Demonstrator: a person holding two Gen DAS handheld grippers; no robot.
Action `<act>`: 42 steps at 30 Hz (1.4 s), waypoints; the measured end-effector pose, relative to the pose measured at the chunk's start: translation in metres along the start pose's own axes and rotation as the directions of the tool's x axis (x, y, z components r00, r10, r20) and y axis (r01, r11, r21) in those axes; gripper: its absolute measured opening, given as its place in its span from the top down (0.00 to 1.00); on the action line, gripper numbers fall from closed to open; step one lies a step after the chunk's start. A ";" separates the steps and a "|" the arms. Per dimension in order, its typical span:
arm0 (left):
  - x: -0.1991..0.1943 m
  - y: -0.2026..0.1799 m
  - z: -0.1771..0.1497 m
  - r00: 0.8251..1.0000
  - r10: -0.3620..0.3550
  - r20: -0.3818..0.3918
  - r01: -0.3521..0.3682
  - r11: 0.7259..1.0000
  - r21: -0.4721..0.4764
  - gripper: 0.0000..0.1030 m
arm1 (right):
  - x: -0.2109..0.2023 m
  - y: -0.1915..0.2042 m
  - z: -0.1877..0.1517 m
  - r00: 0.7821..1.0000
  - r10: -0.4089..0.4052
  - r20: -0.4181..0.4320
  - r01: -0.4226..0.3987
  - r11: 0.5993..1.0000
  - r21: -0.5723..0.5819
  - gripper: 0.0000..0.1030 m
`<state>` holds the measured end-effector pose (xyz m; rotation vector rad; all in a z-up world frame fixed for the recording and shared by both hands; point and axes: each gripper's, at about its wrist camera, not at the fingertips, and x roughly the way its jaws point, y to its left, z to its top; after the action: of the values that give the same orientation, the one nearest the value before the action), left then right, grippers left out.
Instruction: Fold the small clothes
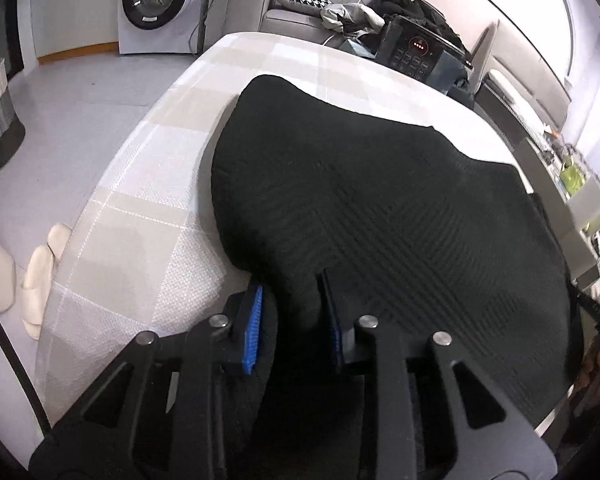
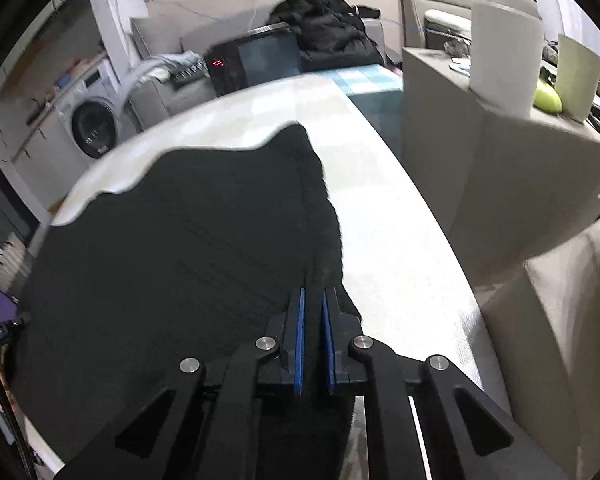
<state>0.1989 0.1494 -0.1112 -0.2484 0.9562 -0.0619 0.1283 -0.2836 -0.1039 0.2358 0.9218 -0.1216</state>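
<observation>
- Black knit garment lies spread on my checked table.
- My left gripper clamps its near edge; this view alone shows slippers.
- My right gripper pinches the hem; only here a paper roll shows.

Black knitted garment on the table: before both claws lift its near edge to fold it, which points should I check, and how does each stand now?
1. Left claw closed on the near edge of the black knitted garment: ok, cloth bunched between its blue pads.
2. Right claw closed on the garment's right edge: ok.
3. Garment lying spread on the pale checked tablecloth: ok.
4. Far part of the tablecloth free for the fold: ok.
5. Black appliance with red lights clear of the garment: ok, it stands beyond the far edge.
6. Both grips holding a single layer: cannot tell.
</observation>
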 end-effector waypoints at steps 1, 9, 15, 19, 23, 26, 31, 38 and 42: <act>0.000 0.000 0.001 1.000 0.009 -0.006 -0.009 1.000 0.001 0.73 | -0.001 0.001 0.000 1.000 -0.005 0.003 0.005 1.000 0.000 0.92; -0.028 -0.003 0.012 0.997 -0.015 0.073 0.017 0.999 -0.037 0.32 | -0.025 0.006 0.007 0.995 0.081 0.051 -0.083 0.996 0.044 0.81; -0.045 -0.029 0.005 0.993 0.021 0.113 -0.022 1.000 0.005 0.16 | -0.040 0.060 -0.006 0.983 0.175 0.050 -0.169 0.980 -0.106 0.58; -0.060 -0.062 -0.015 0.988 0.021 0.153 -0.038 0.993 0.110 0.02 | -0.040 0.111 -0.031 0.982 0.189 0.001 -0.180 0.941 -0.287 0.54; -0.057 -0.100 -0.041 0.989 -0.108 0.103 0.079 0.964 0.255 0.01 | -0.028 0.150 -0.057 0.976 0.210 -0.062 -0.216 0.886 -0.411 0.53; -0.040 -0.115 -0.060 0.996 -0.075 0.051 0.053 0.940 0.337 0.01 | -0.026 0.162 -0.071 0.986 0.166 -0.034 -0.161 0.855 -0.493 0.43; -0.031 -0.094 -0.086 0.999 -0.052 0.015 0.044 0.944 0.326 0.02 | -0.030 0.129 -0.071 0.989 0.140 -0.042 -0.144 0.886 -0.442 0.39; -0.060 -0.064 -0.117 0.999 -0.042 0.012 0.037 0.957 0.286 0.02 | -0.033 0.075 -0.075 0.998 0.062 -0.030 -0.068 0.946 -0.317 0.39; -0.088 -0.032 -0.123 0.998 -0.046 0.035 0.040 0.985 0.169 0.02 | -0.037 0.083 -0.079 0.999 0.037 -0.012 -0.039 0.944 -0.326 0.38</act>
<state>0.0498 0.1104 -0.1003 -0.1135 0.9020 -0.1763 0.0620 -0.1838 -0.1073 -0.0547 0.9279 0.0686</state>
